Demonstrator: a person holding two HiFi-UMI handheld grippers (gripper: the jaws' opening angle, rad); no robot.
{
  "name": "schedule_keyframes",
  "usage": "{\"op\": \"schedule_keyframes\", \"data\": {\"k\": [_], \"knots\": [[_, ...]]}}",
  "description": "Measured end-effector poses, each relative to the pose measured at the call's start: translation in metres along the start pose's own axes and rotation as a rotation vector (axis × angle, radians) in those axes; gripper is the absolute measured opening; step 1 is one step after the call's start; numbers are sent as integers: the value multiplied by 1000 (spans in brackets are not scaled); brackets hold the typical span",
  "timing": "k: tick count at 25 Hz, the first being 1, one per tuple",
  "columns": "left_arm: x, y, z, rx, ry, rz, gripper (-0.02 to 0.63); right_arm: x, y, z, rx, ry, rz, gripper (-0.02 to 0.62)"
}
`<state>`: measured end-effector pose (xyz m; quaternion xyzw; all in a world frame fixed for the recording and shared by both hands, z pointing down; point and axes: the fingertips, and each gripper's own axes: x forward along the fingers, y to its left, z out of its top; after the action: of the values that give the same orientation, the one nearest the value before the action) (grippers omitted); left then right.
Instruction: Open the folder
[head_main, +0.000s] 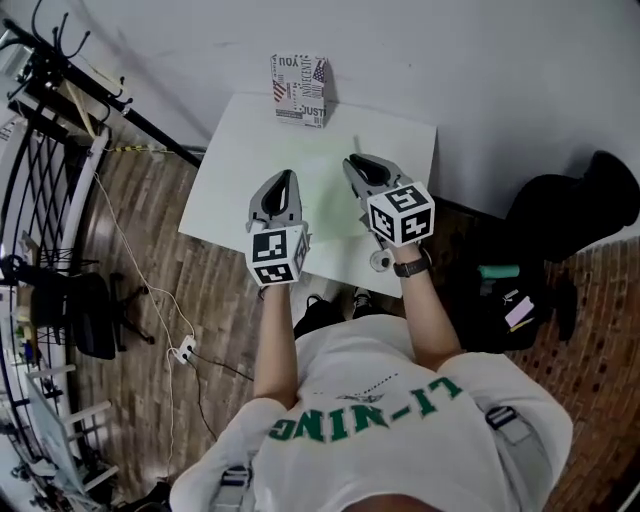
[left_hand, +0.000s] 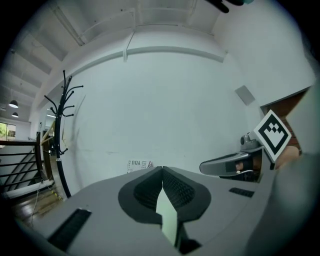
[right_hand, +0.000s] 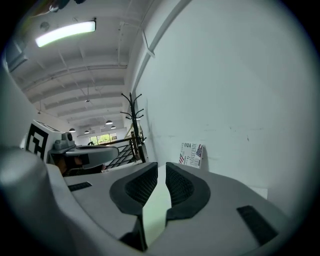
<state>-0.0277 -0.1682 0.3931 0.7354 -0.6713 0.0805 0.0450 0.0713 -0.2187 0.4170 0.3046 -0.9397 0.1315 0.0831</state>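
Nearby on the floor: a black bag (head_main: 570, 215) to the right of the table, a dark chair (head_main: 85, 310) to the left, and a white cable running to a power strip (head_main: 183, 350) on the wood boards.
Coat stand: black, with bare hooks, standing by the wall left of the table (head_main: 55, 60).
Table: white and rectangular (head_main: 240, 160), pushed against a white wall.
Folder: standing upright at the table's far edge (head_main: 300, 90), its back against the wall. The printed front, with words and a small flag, faces the person. It looks about as tall as it is wide, so I cannot tell its long axis.
Path to the folder: bare tabletop lies between it and both grippers.
Left gripper: held over the table's near half (head_main: 288, 178), pointing towards the wall, jaw tips pressed together on nothing.
Right gripper: just beside the left one (head_main: 357, 160), also pointing towards the wall, a narrow gap between its jaws holding nothing.
Person: white shirt, with a watch (head_main: 410, 267) on the right wrist.
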Motion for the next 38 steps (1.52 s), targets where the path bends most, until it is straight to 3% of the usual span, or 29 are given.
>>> {"op": "schedule_keyframes", "data": {"k": [6,13,20,26,38], "knots": [[41,21,-19,-25,41,-57,14,26,-20,-38,18,129,15,91],[85,23,-46,-32,94,-148,14,47,-43,-111,162,288,34,135],[107,29,-74,-42,150,-178,14,57,-45,-200,227,540,84,256],[117,41,-95,-45,202,-179,14,67,-55,-236,347,584,61,270],[121,47,-100,-67,205,-175,14,73,-68,-247,510,595,28,273]]}}
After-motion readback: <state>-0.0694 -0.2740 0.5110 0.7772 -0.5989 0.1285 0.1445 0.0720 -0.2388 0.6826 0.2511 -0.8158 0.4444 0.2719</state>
